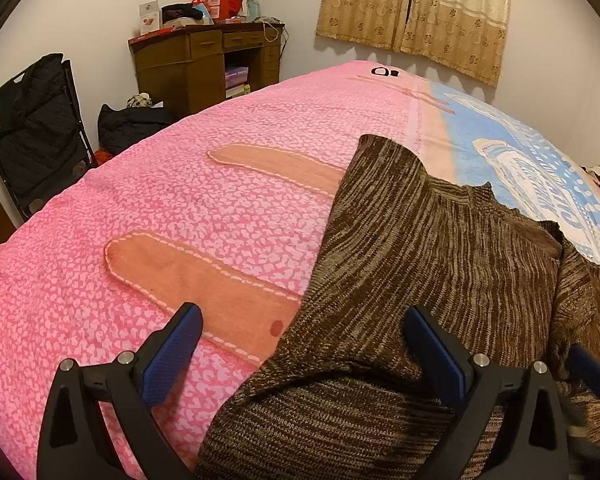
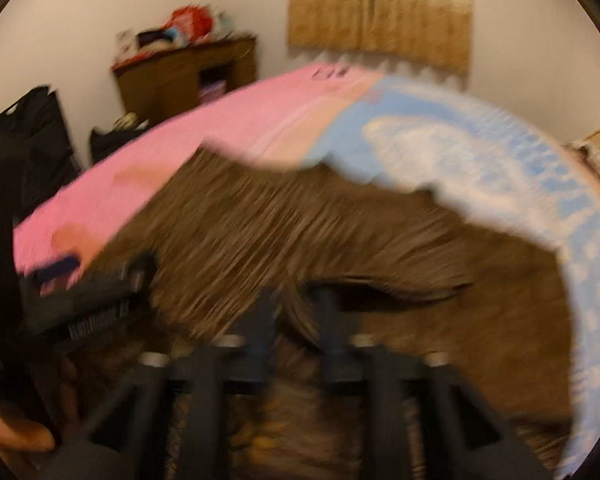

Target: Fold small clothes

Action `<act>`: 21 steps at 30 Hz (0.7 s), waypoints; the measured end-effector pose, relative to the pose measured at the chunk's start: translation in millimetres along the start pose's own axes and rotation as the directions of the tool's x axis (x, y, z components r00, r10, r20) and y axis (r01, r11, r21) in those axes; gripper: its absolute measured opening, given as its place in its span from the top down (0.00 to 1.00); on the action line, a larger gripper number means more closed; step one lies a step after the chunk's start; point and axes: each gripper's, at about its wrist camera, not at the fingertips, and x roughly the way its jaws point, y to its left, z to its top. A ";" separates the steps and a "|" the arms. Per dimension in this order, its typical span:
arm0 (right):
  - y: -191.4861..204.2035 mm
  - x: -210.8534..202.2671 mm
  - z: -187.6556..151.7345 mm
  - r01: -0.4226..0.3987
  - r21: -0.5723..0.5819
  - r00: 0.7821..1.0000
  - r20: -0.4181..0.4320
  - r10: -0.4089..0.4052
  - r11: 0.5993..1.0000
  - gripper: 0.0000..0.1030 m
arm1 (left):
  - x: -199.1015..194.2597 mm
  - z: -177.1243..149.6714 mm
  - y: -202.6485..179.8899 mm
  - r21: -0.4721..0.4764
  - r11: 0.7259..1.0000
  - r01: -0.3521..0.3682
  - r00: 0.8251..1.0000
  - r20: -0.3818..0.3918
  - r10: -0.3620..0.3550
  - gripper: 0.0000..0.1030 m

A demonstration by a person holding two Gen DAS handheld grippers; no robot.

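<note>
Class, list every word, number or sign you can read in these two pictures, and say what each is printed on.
None reads with certainty.
Blue blanket: white lettering, too warped to read.
Black mark on the pink blanket: perhaps "O", unclear.
Red boxes on the desk: print too small.
Right wrist view: all blurred.

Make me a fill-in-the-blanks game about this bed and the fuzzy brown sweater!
1. The brown knitted sweater lies on a bedspread that is pink on one side and ____ on the other.
2. The left gripper has its jaws wide ____.
3. The pads on its fingers are coloured ____.
4. Above the far end of the bed hangs a beige ____.

Missing words: blue; open; blue; curtain
</note>
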 end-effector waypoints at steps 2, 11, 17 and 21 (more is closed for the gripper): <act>-3.2 -11.1 -5.8 -0.035 0.019 0.999 0.032 0.035 0.999 0.35 | -0.9 -0.2 0.4 0.008 1.000 -0.008 1.000 -0.003 0.008 0.01; -100.3 -56.9 14.2 -0.018 0.327 0.991 0.135 -0.028 0.945 0.48 | -0.2 1.3 -1.4 0.011 1.000 -0.008 1.000 -0.002 0.008 0.01; -122.2 2.6 29.6 0.060 0.371 0.998 -0.029 -0.053 0.927 0.69 | 0.4 1.4 -2.7 0.013 1.000 -0.012 1.000 -0.002 0.012 0.01; -95.6 24.9 53.5 -0.081 0.364 0.994 -0.042 0.103 0.928 0.69 | 1.2 2.4 -4.7 0.015 1.000 -0.014 1.000 -0.004 0.014 0.01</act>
